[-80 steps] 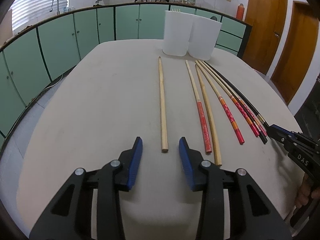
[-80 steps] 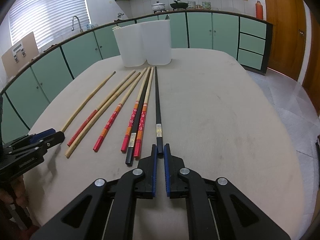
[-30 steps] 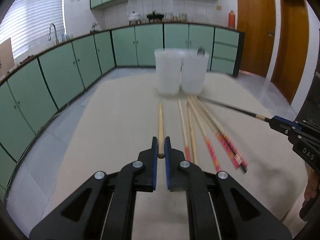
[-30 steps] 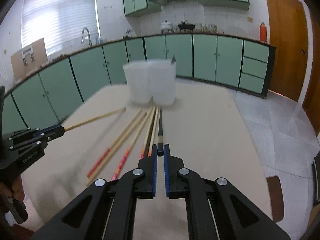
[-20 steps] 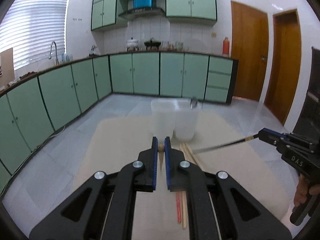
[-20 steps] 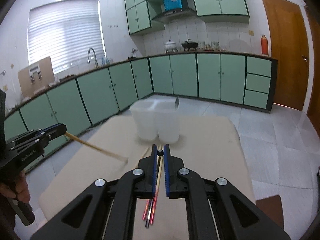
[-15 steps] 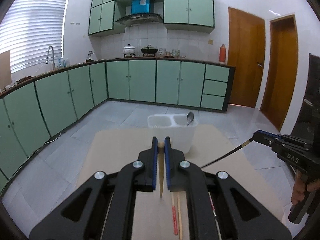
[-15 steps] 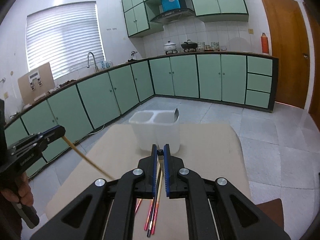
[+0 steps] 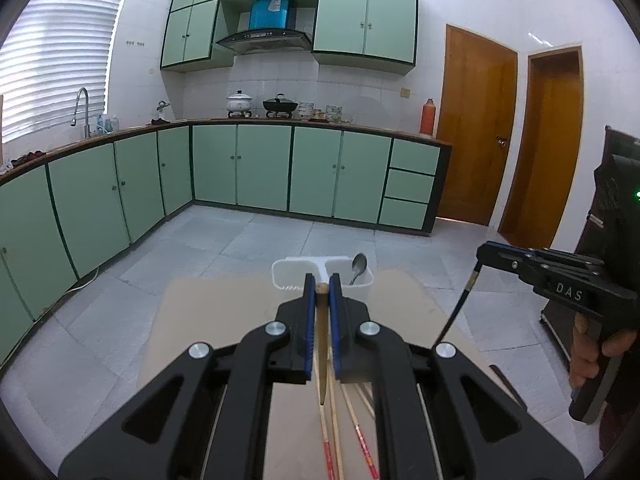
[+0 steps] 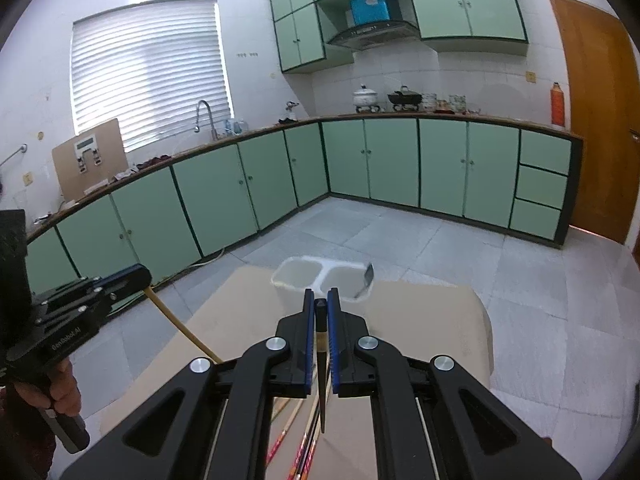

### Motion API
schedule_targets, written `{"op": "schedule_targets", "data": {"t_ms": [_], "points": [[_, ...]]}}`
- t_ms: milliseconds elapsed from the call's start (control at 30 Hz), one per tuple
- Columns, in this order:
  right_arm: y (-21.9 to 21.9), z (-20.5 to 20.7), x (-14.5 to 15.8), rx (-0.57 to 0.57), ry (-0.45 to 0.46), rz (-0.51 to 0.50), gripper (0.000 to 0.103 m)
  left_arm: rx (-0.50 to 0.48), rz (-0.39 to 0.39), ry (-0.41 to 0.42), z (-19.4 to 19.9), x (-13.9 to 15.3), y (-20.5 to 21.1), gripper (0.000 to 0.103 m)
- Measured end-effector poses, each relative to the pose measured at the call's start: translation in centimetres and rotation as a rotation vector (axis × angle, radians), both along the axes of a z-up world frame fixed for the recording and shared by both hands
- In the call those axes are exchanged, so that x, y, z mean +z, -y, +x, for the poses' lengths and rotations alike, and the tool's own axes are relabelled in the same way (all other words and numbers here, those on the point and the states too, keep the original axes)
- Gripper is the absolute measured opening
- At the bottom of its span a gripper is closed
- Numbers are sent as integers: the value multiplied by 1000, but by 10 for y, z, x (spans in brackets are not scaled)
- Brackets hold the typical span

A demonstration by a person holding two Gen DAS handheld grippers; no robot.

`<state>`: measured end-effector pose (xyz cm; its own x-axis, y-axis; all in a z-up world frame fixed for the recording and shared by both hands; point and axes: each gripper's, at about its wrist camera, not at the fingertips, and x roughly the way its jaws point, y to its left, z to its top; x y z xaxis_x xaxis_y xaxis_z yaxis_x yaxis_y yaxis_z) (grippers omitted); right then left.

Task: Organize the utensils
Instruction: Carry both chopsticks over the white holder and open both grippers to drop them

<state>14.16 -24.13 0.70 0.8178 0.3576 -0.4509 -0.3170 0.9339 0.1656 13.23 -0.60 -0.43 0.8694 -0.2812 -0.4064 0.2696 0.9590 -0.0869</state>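
Between the blue pads of the left gripper [image 9: 321, 289], closed tight, a plain wooden chopstick [image 9: 321, 344] hangs tip-down above the beige table [image 9: 208, 320]. The right gripper [image 10: 321, 305], equally clamped, pinches the top of a black chopstick [image 10: 321, 384], which also points downward. Below both, the remaining chopsticks [image 9: 340, 436] lie side by side on the tabletop. At the table's far end stands a white two-compartment holder [image 10: 304, 280], a metal spoon [image 10: 366, 278] leaning in its right compartment.
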Motion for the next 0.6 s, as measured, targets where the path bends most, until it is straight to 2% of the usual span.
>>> {"op": "schedule_targets", "data": {"t_ms": [167,433,600], "points": [[5,20,30,23,49,23,6,-1,-13,47,14,19,0,6],[-2,69,82,-1,167,23,6,27,-39,174,57,66,10,6],[-7,104,90,-30,191,11,6,58,-26,227,92,75,23,6]]}}
